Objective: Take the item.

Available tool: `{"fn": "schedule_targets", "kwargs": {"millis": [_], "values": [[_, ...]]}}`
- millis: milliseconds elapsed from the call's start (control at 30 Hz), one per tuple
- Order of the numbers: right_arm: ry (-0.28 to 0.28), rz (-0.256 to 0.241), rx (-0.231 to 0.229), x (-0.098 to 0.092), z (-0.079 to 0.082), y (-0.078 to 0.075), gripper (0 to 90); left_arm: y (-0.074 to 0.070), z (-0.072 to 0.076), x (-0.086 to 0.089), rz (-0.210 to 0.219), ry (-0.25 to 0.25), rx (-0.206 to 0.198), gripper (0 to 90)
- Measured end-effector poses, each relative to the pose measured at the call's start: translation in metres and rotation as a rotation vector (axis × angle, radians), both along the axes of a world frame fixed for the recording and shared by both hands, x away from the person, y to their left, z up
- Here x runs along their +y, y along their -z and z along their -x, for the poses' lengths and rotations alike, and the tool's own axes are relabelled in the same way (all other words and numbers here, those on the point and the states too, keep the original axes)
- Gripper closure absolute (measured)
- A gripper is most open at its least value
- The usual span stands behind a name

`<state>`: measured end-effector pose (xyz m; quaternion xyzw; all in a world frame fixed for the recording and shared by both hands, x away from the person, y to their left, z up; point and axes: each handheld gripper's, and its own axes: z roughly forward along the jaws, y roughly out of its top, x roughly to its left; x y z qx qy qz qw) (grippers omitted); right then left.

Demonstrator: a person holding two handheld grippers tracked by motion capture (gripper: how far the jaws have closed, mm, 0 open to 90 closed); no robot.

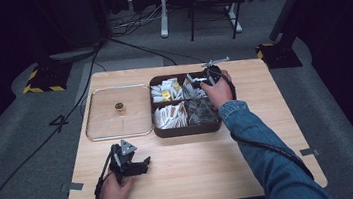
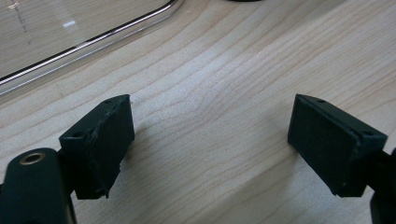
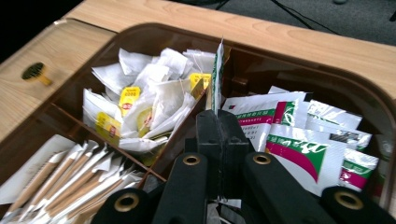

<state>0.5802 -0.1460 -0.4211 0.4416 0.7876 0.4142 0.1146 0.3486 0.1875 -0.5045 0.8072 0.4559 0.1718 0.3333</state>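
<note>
Nearest you, your left gripper (image 1: pixel 130 164) rests on the bare wood-grain table (image 1: pixel 188 178), jaws spread wide with nothing between them, parked while the other hand works. Beyond it lies the clear lid (image 1: pixel 118 112) with its brass knob. Over the brown divided box (image 3: pixel 299 56), your right gripper (image 3: pixel 218 126) is pressed together on a thin glossy sachet (image 3: pixel 217 74), held edge-up above its compartment of green-and-white packets.

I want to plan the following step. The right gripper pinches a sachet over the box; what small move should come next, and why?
Probably lift the right gripper straight up: its fingers are shut on the green-and-white sachet, standing edge-up above the divided box.
</note>
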Motion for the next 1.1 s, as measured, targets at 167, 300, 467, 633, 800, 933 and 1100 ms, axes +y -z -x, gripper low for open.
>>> {"fn": "schedule_targets", "kwargs": {"millis": [167, 300, 467, 633, 800, 933, 1100], "values": [[-0.005, -0.031, -0.011, -0.009, 0.005, -0.014, 90.0, 0.0, 0.0, 0.0, 0.001, 0.0, -0.001, 15.1], [-0.02, -0.059, -0.021, -0.015, 0.01, -0.026, 90.0, 0.0, 0.0, 0.0, -0.003, 0.002, -0.001, 15.0], [-0.045, -0.079, -0.032, -0.024, 0.02, -0.038, 90.0, 0.0, 0.0, 0.0, -0.002, 0.002, 0.0, 15.1], [-0.061, -0.111, -0.032, -0.037, 0.03, -0.047, 90.0, 0.0, -0.003, 0.001, 0.003, -0.004, -0.002, 16.2], [-0.064, -0.126, -0.04, -0.05, 0.041, -0.057, 90.0, 0.0, -0.004, 0.001, 0.001, -0.014, 0.0, 16.9], [-0.068, -0.125, -0.057, -0.059, 0.048, -0.066, 90.0, 0.0, -0.004, 0.001, 0.001, -0.015, -0.001, 16.9], [-0.08, -0.131, -0.067, -0.072, 0.06, -0.074, 90.0, 0.0, -0.003, 0.001, 0.0, -0.018, 0.0, 16.8]]}}
